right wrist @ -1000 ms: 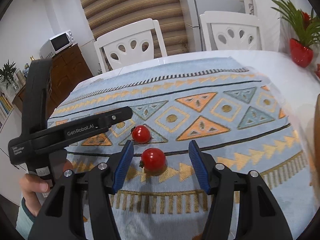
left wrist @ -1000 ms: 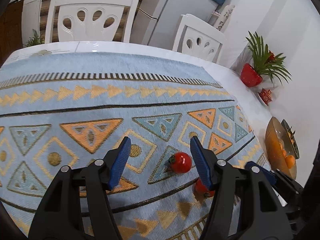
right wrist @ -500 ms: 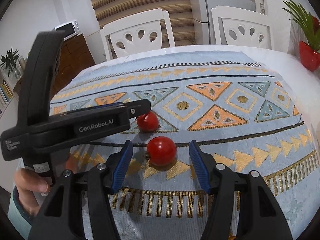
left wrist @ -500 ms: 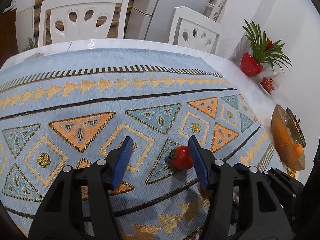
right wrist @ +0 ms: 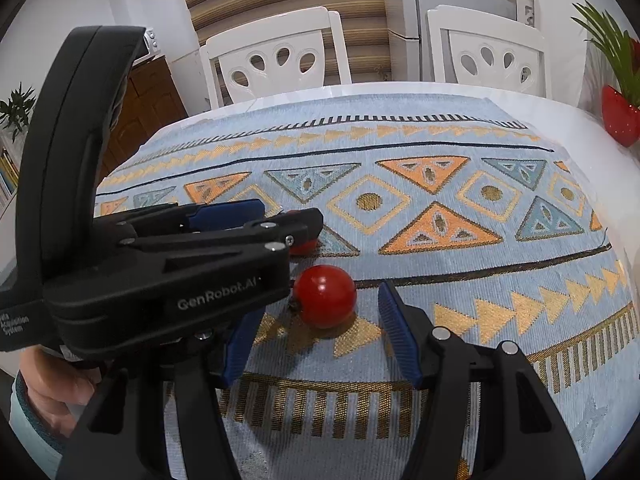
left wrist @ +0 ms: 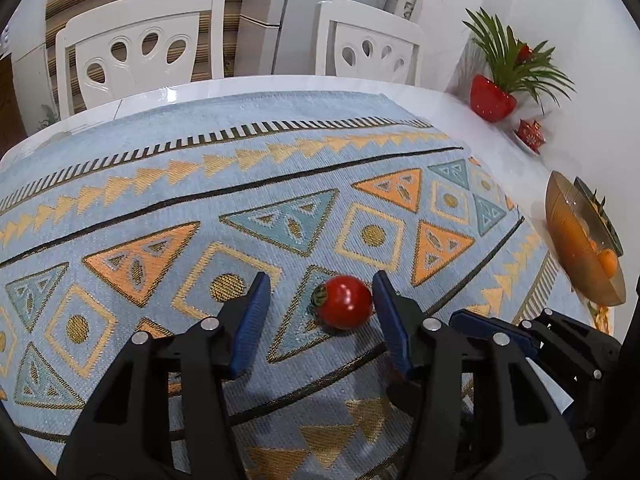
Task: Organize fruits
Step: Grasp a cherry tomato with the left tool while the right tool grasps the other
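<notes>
2 tomatoes are lying on the patterned cloth (left wrist: 280,152), and both grippers are sitting low over them. In the left wrist view, the left gripper (left wrist: 318,300) is holding its blue fingers spread, with the far tomato (left wrist: 342,307) lying between them on a blue triangle, hugging the right finger; whether it is touching that pad is hard to tell. Its green stem end is pointing toward the left finger.

Over in the right wrist view, the right gripper (right wrist: 320,320) is also standing wide, and the near tomato (right wrist: 325,296) is sitting between its tips, closer to the left one, on the gold zigzag band of the cloth. Neither finger is pressing on it. The left gripper is crossing this view from the left side, its black body covering the right gripper's left finger, and only a red sliver of the far tomato is peeking out under its tips. A hand (right wrist: 56,384) in a teal cuff is gripping the left tool's handle at the lower left.

At the table's right edge, an amber bowl (left wrist: 568,240) is holding orange fruit, well apart from both tomatoes. A red pot (left wrist: 490,98) with a green plant is standing at the far right corner, and 2 white chairs (left wrist: 140,48) are lining the far side.
</notes>
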